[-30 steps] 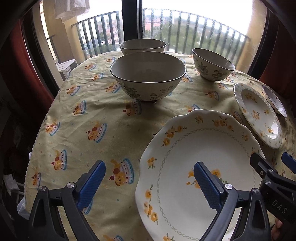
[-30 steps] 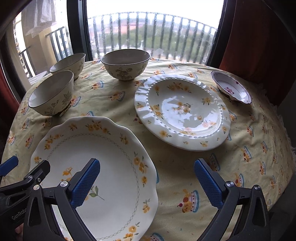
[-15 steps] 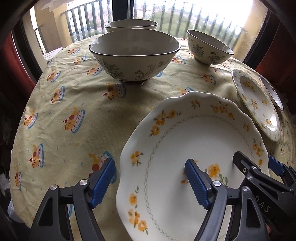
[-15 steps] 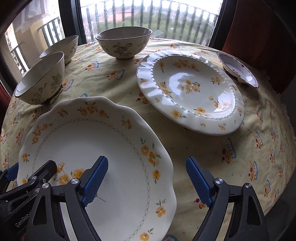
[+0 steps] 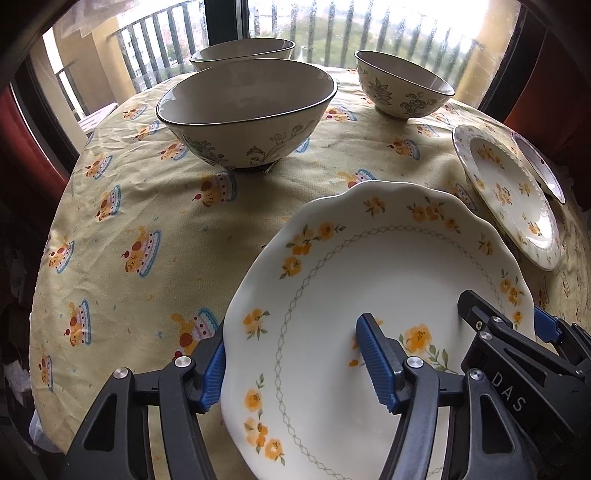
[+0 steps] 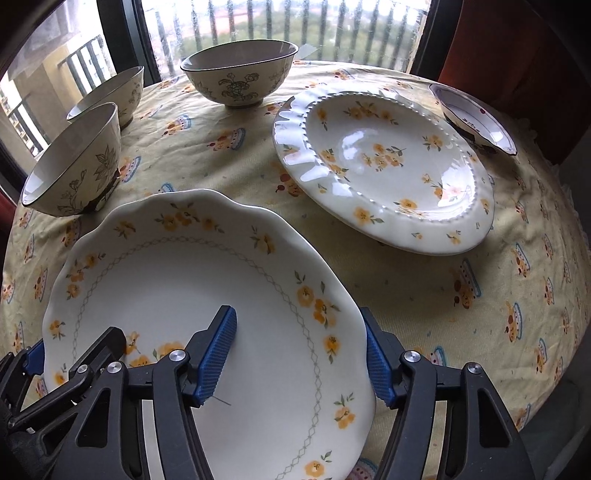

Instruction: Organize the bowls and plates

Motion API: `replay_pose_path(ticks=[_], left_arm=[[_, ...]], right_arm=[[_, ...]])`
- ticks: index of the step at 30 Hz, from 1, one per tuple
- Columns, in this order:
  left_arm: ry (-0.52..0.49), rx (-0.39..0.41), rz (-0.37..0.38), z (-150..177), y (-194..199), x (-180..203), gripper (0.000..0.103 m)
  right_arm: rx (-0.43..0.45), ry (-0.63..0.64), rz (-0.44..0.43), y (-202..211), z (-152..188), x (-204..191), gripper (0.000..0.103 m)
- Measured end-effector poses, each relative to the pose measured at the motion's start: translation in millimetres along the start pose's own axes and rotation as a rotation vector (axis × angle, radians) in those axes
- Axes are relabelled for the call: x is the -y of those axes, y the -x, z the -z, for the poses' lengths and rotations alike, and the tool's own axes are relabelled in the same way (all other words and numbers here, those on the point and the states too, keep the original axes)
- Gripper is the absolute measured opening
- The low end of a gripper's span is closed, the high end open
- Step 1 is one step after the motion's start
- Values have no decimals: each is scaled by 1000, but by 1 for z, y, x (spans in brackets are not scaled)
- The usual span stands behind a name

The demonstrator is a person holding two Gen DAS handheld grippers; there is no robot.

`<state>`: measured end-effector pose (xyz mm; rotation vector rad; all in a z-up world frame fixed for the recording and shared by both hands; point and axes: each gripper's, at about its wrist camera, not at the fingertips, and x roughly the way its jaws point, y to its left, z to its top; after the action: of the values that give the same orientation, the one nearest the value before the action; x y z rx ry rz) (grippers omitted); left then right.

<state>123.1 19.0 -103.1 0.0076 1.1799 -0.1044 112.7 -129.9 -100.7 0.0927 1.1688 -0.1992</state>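
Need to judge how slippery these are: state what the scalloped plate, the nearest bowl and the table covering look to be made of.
Scalloped plate: looks like glazed ceramic, smooth white with printed yellow flowers and a soft sheen.
Nearest bowl: probably glazed stoneware or porcelain, cream with a dark rim line and inked leaves.
Table covering: woven cloth, matte, showing creases and visible weave.

Daylit window (image 5: 369, 29), balcony railing (image 6: 295, 26), red curtains (image 6: 517, 55).

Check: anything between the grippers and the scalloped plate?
Nothing visible. The left gripper and the right gripper each already straddle an edge of the scalloped plate, one finger over it, one outside the rim.
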Motion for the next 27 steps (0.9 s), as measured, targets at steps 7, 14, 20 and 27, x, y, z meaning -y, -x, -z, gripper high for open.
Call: replay_pose_path(ticks=[7,14,20,27], left_arm=[[35,-10,-42,7,6,11,65],[81,-30,-73,16,11,41,65],[110,-25,-70,22,23,75,65],[95,-1,-51,16,34,121,65]], right_arm=[[-27,34,-12,4,4,8,69],[-37,85,-54,8,7,36,69],[-23,122,-76,20,3,68,69],[7,115,-73,30,-4,114,69]])
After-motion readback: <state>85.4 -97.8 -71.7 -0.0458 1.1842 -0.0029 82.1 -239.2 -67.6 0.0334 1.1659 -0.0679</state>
